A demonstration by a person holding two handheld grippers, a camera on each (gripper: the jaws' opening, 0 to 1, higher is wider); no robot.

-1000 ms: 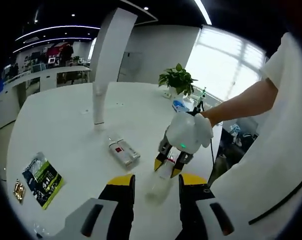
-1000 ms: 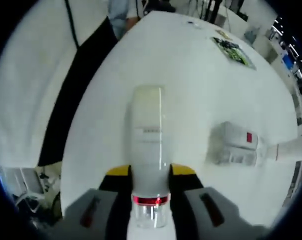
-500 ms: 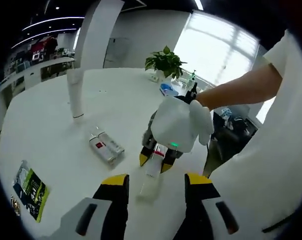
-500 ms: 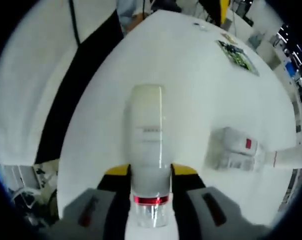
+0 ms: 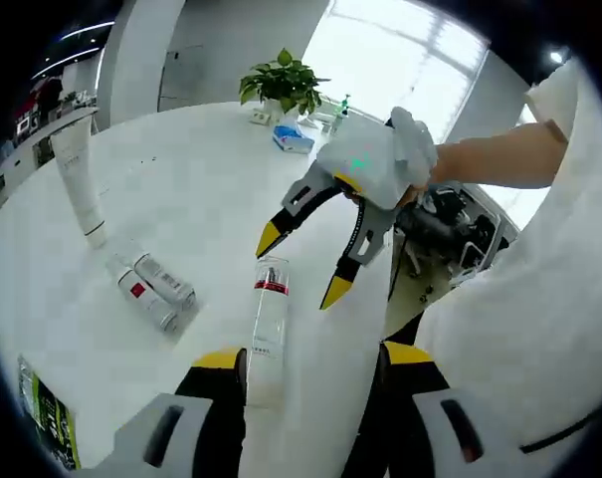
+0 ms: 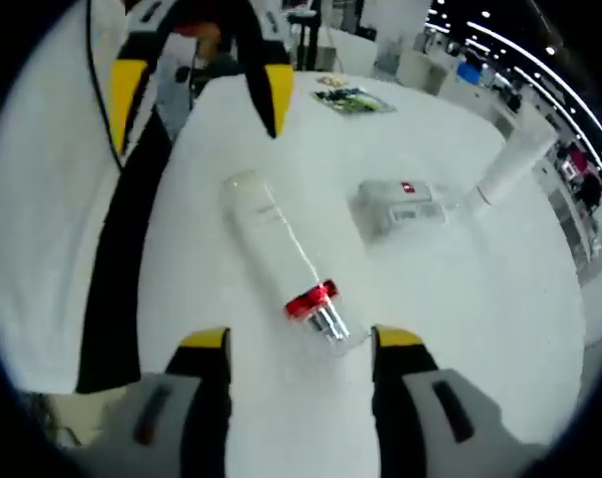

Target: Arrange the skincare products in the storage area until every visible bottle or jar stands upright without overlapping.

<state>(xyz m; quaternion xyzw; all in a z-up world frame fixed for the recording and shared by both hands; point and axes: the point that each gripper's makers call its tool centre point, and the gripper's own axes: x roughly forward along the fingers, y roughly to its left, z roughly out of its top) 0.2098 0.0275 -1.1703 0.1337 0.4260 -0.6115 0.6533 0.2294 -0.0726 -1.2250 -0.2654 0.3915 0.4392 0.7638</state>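
Lying on its side: the red-banded bottle [image 5: 266, 324] rests flat on the white table [image 5: 201, 189], free of both tools.
Red-banded bottle, right gripper view: the bottle [image 6: 281, 261] runs diagonally, its clear cap and red collar nearest the camera, just ahead of the jaw tips and between their lines; its pale base points toward the left gripper [image 6: 196, 75].
Right gripper: in the right gripper view the right gripper [image 6: 301, 344] has its yellow-tipped jaws spread wide, nothing between them. In the left gripper view it [image 5: 301, 264] hangs above the capped end of the bottle, jaws apart, held by a gloved hand [image 5: 390, 159].
Left gripper: the left gripper [image 5: 310, 358] shows its jaws apart; the base end of the bottle lies just beside the inner edge of its left jaw, though contact cannot be judged.
Twin small bottles: a pair of small bottles [image 5: 146, 289] lies on its side, near the red-banded bottle and apart from it; in the right gripper view the pair [image 6: 405, 204] sits to the right of the bottle.
Standing tube: a white tube [image 5: 80, 189] stands upright beyond the pair, seen also in the right gripper view [image 6: 509, 159].
Printed packet: a green printed packet [image 6: 350, 98] lies flat, well apart from the bottles.
Background: a potted plant [image 5: 281, 85] stands at the far edge of the table.
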